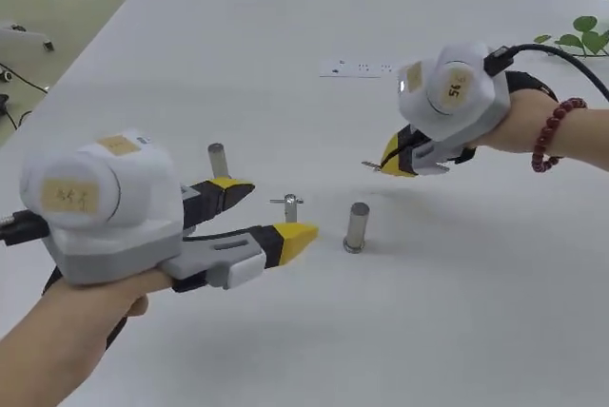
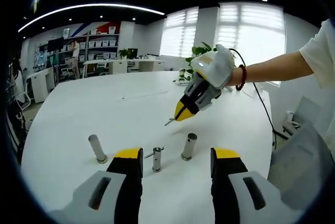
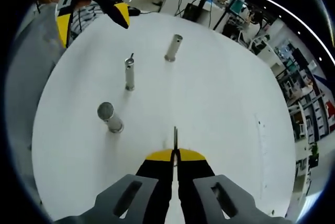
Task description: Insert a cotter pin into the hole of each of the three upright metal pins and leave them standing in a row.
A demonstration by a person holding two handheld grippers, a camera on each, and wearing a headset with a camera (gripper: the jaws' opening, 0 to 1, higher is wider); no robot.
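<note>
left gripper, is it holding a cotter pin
No, the left gripper stands open and empty; the right gripper holds a cotter pin.

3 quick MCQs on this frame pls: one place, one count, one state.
1. In the head view, which upright pin carries the fitted cotter pin?
A. middle pin
B. left pin
C. right pin

2. How many upright metal pins stand on the table?
A. two
B. three
C. four

3. What state is the right gripper in?
A. open and empty
B. shut on the held cotter pin
C. shut on a metal pin

Answers:
1 A: a thin crosspiece passes through the top of the middle pin, and the other two tops are bare.
2 B: left pin, middle pin and right pin stand in a row.
3 B: in the right gripper view the jaws are closed with a thin pin sticking out between them.
</note>
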